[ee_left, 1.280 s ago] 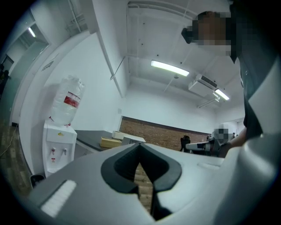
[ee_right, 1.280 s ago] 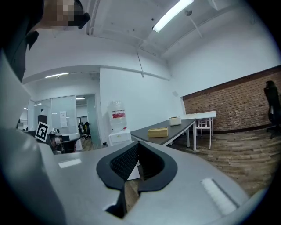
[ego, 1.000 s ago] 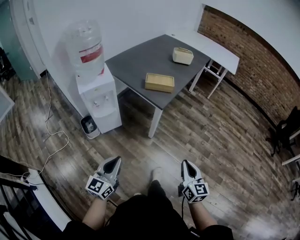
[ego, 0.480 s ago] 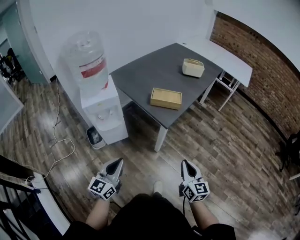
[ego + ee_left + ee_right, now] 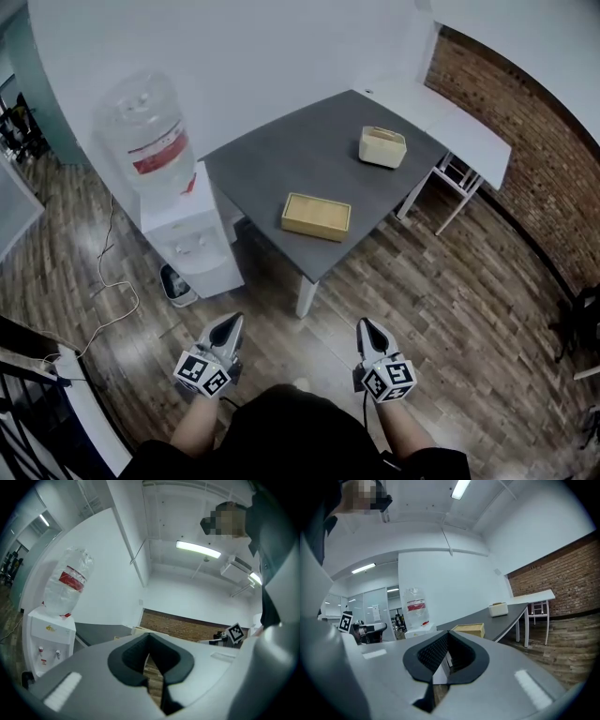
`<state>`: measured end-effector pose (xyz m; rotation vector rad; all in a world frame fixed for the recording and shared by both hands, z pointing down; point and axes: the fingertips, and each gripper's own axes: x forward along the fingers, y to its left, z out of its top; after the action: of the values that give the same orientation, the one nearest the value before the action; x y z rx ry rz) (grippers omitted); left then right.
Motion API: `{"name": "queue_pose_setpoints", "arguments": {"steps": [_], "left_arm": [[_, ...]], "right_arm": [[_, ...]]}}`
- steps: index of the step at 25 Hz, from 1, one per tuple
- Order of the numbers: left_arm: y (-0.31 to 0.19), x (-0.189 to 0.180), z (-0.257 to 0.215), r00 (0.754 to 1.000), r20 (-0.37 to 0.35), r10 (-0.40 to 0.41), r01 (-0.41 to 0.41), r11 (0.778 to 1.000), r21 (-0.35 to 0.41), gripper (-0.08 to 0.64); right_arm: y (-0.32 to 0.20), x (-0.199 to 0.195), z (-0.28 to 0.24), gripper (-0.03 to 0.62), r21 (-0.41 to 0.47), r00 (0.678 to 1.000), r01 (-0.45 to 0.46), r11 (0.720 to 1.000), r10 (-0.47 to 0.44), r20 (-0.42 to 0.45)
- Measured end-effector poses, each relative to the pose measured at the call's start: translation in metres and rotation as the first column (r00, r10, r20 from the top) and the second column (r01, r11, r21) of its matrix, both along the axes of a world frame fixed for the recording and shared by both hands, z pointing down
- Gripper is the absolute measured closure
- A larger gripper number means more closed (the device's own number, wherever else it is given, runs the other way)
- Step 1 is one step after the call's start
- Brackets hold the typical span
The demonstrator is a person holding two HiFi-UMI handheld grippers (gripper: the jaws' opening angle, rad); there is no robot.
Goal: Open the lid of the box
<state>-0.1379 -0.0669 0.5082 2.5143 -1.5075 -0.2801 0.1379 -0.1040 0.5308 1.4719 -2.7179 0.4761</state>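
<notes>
Approach stage, by my reading: left tool [image 5: 228,324] and right tool [image 5: 366,328], both clenched on nothing, hang well short of the flat wooden box [image 5: 316,217]. It sits lid-down on the grey worktop [image 5: 272,155]. Next move: close in and catch the lid's edge.

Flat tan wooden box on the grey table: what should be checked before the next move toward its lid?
1. Flat tan wooden box in sight, lid down: ok.
2. Box within reach: not ok; left gripper and right gripper hang over the floor, short of the grey table.
3. Both grippers empty: ok.
4. Jaws apart to take the lid: not ok, both pairs together.
5. Which edge of the lid lifts: cannot tell.
</notes>
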Motion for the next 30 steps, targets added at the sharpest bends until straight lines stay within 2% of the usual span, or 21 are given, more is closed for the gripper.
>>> {"name": "queue_pose_setpoints", "arguments": {"steps": [7,12,16,26,30], "left_arm": [[-0.033,0.026,-0.004,1.0,0.017,-0.018,0.018,1.0,0.008,0.56],[-0.05,0.027,0.004,1.0,0.011,-0.02,0.02,1.0,-0.019,0.56],[-0.072,0.03,0.008,0.999,0.035,0.0,0.0,1.0,-0.016,0.56],[-0.173,0.036,-0.009,0.997,0.042,0.068,-0.069,0.997,0.043,0.56],[-0.212,0.029,-0.01,0.996,0.06,0.071,-0.073,0.997,0.029,0.56]], "right_arm": [[-0.028,0.013,-0.003,0.591,-0.01,0.999,0.0,1.0,0.001,0.042],[-0.038,0.019,0.008,0.59,-0.013,1.0,-0.016,1.0,0.016,0.004],[-0.055,0.022,0.014,0.589,-0.03,1.0,-0.028,0.999,0.028,0.0],[-0.134,0.041,-0.006,0.589,0.023,0.99,-0.14,0.99,0.14,-0.023],[-0.162,0.037,-0.011,0.589,0.029,0.984,-0.173,0.984,0.174,-0.038]]}}
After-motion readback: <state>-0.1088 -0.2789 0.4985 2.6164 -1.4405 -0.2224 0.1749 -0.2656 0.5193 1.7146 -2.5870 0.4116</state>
